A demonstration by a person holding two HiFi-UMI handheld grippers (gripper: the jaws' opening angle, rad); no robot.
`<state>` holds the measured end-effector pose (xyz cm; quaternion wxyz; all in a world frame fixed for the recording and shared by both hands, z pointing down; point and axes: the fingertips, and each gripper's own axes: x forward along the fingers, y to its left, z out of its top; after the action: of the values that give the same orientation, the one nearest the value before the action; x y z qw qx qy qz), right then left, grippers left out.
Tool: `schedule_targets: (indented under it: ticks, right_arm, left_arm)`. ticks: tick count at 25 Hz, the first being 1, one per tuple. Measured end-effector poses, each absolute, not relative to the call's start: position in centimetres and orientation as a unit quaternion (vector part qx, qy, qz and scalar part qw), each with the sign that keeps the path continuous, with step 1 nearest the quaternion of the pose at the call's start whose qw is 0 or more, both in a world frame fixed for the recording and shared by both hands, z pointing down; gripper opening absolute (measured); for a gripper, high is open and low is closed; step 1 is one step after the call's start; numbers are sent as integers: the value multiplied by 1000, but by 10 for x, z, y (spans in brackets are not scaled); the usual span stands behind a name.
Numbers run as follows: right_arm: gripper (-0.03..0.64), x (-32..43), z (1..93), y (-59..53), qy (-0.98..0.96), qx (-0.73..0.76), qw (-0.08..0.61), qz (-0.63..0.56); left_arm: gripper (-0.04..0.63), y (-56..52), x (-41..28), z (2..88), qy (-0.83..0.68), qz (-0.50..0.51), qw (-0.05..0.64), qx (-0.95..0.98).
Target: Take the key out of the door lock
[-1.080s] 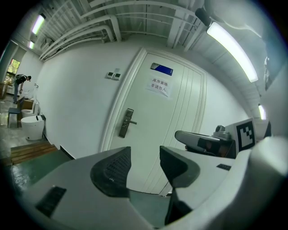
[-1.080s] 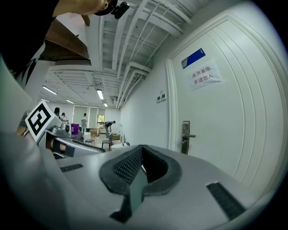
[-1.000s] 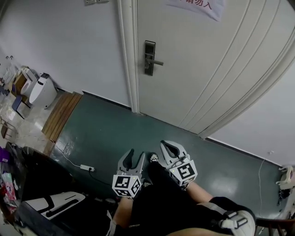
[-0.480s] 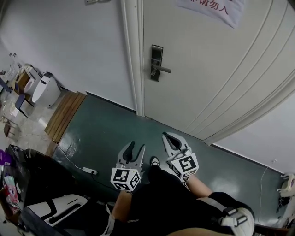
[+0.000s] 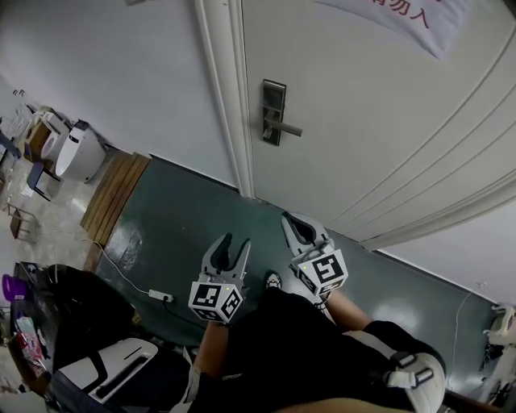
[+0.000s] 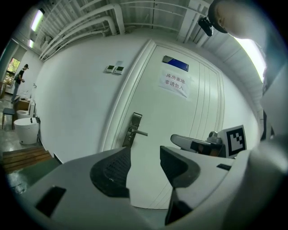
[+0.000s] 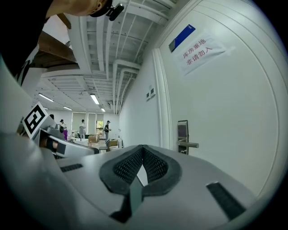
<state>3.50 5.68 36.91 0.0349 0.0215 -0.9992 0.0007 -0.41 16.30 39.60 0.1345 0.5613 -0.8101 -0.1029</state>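
Observation:
A dark metal lock plate with a lever handle is set in the white door. No key can be made out at this distance. My left gripper is held low over the green floor, well short of the door, with its jaws apart and nothing between them. My right gripper is beside it, slightly nearer the door, jaws shut on nothing. The left gripper view shows the lock plate beyond the open left gripper. In the right gripper view the lock plate stands to the right of the closed right gripper.
A paper notice hangs on the door. By the left wall stand a white appliance and a wooden platform. A power strip lies on the green floor. People stand far off in the room.
The door and lock have come closer in the head view. Both grippers have lifted a little toward the door, with their jaws unchanged.

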Motion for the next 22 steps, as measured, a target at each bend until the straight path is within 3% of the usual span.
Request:
schedule_targets:
  ticks: [22]
  right_arm:
    - [8, -42, 397, -66, -996, 61, 44, 37]
  left_arm:
    - [190, 23, -88, 402, -774, -100, 155, 605]
